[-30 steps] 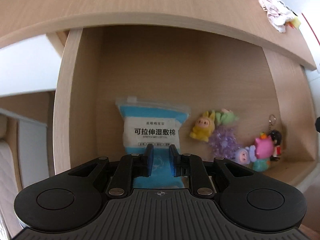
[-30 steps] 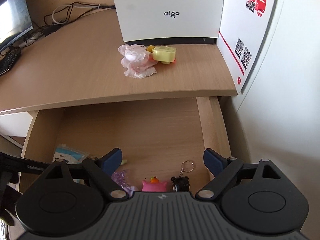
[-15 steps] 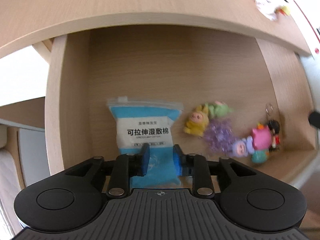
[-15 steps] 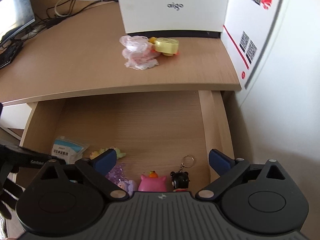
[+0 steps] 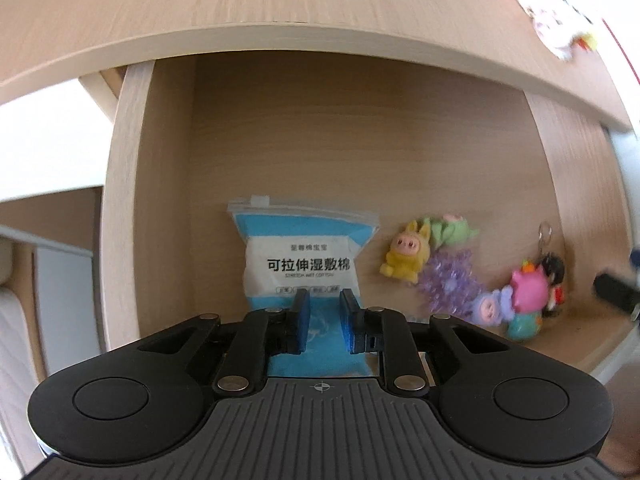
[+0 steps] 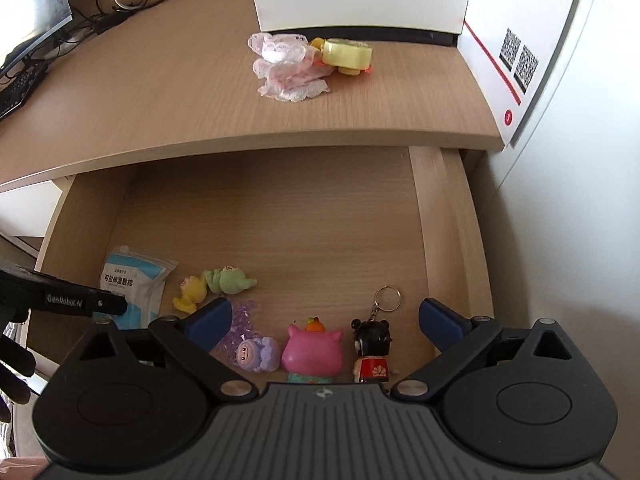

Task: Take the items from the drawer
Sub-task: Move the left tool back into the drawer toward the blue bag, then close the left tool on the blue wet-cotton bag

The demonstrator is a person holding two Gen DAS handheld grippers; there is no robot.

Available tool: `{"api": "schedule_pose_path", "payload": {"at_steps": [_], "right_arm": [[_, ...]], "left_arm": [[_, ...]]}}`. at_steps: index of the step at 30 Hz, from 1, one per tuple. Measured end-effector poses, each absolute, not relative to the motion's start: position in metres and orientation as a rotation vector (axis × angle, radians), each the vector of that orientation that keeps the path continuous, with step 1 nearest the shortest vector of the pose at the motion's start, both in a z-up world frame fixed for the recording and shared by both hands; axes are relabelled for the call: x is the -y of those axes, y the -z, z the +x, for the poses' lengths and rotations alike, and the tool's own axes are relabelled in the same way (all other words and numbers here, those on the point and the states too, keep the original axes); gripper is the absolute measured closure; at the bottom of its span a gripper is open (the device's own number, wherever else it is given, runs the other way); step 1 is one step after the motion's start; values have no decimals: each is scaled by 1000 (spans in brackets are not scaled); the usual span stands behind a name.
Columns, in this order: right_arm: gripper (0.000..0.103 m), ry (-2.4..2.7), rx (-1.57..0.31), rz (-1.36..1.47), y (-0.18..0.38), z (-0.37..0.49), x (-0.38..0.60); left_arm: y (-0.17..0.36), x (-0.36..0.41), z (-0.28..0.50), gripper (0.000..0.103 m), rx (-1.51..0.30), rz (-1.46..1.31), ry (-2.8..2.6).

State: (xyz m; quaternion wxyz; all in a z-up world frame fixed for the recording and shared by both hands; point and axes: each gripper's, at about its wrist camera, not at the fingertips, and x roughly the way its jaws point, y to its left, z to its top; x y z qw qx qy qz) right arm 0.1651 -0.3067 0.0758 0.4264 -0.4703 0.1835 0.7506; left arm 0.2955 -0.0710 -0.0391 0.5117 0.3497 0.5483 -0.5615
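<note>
Fingers of the left gripper [image 5: 324,322] narrowly parted over the cotton pack [image 5: 303,256], gripping nothing; right gripper [image 6: 325,322] wide open, its view alone showing the desk [image 6: 160,92] with monitor [image 6: 28,12].

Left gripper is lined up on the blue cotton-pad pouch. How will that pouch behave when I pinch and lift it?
The cotton-pad pouch looks like a soft, puffy plastic bag, so it will probably sag and fold around the left gripper. Cotton filling suggests it is light. The glossy film may slip, so pinch deep.

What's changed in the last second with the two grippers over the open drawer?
The left gripper has opened slightly above the blue-and-white cotton pad packet, not gripping it. The right gripper has drawn back, wide open, so more of the wooden drawer shows. The packet, the small toy figures and the desktop items stayed put.
</note>
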Motion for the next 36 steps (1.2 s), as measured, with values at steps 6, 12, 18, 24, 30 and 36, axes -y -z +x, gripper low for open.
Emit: {"api": "schedule_pose_path", "payload": {"at_steps": [6,12,18,24,30,36], "right_arm": [[3,-1854,-482,-1172,-72,164,307],[3,-1819,-492,-1157,-72,167,306],[3,-1741,-559,-1124,-67,165,303],[3,-1605,-637,-1035,-68,168,299],[3,-1575,-625,-1027,-67,167,300],[3,-1536,-598,-1053,-65,162,302]], "left_arm": [[46,85,280,1,-1516,713,1437],[16,74,283,1,-1305,765,1445],[30,75,290,1,-1294,857,1357],[42,90,269,1,-1246,944,1371],[40,86,262,5,-1170,959,1413],[25,76,257,60,-1145,892,1499]]}}
